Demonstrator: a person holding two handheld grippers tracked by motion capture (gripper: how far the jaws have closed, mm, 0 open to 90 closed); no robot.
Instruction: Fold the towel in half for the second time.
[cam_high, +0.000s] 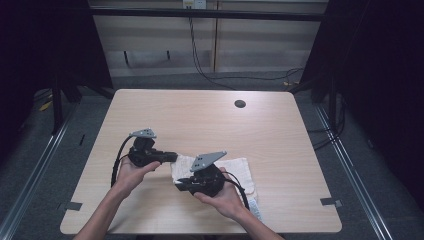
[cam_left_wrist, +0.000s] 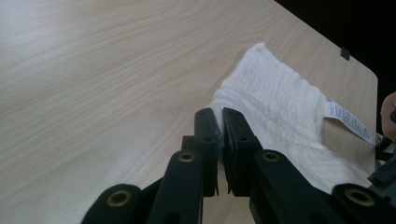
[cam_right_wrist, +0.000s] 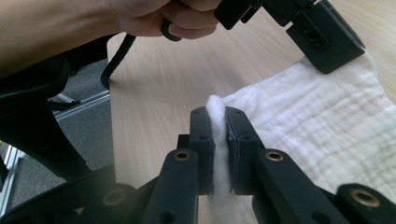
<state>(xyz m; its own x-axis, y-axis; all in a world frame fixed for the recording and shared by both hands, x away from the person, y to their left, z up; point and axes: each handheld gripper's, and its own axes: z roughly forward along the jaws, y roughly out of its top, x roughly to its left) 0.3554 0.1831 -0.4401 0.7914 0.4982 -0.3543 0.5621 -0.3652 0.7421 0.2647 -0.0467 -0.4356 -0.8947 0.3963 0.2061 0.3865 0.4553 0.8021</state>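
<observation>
A white cloth lies rumpled on the wooden table, near the front edge. My left gripper points right at the cloth's left edge. In the left gripper view its jaws are shut on a thin corner of the cloth, which slopes up to them. My right gripper points left at the cloth's near left corner. Its jaws are shut on a bunched fold of the cloth. The left gripper's body hangs above the cloth in the right gripper view.
A printed care label hangs off the cloth's far corner, also seen near the table's front edge. A dark cable hole sits at the back of the table. Tape marks lie at the front corners.
</observation>
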